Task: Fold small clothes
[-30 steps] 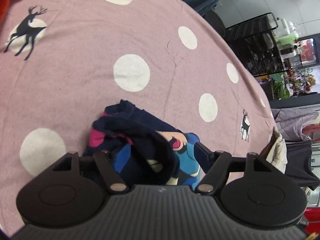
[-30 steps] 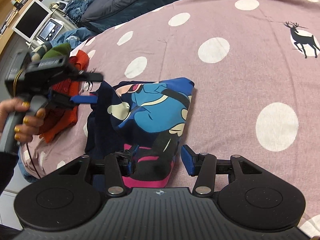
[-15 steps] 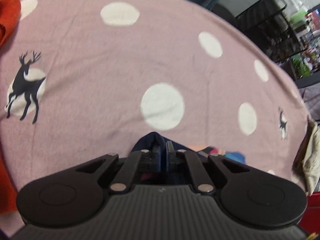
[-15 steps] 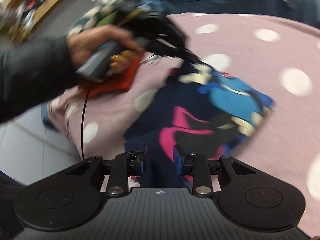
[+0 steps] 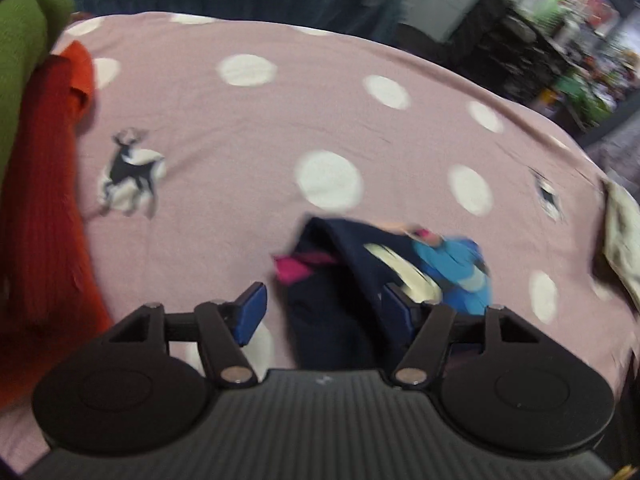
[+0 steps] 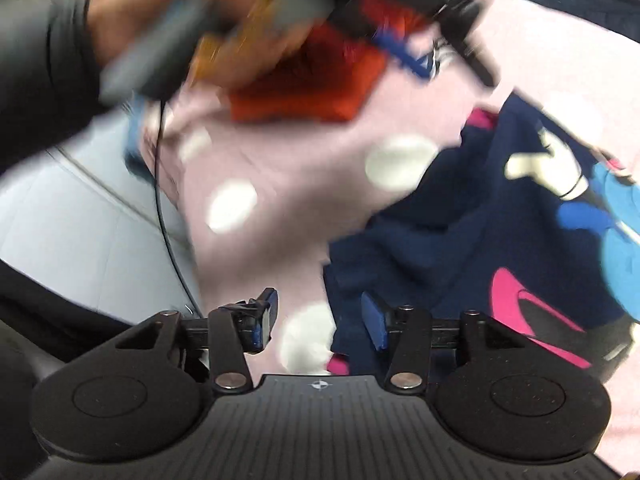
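Both tongs, left (image 5: pixel 322 310) and right (image 6: pixel 318 320), just reopened and released over the half-folded navy cartoon-print garment (image 6: pixel 500 240), which likely needs regrasping for another fold.

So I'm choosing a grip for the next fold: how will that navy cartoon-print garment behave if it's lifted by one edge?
The navy garment is probably floppy: it lies rumpled on the pink spotted sheet and would likely sag and unfold. It looks thin, so probably light. A pinch may catch one layer only.
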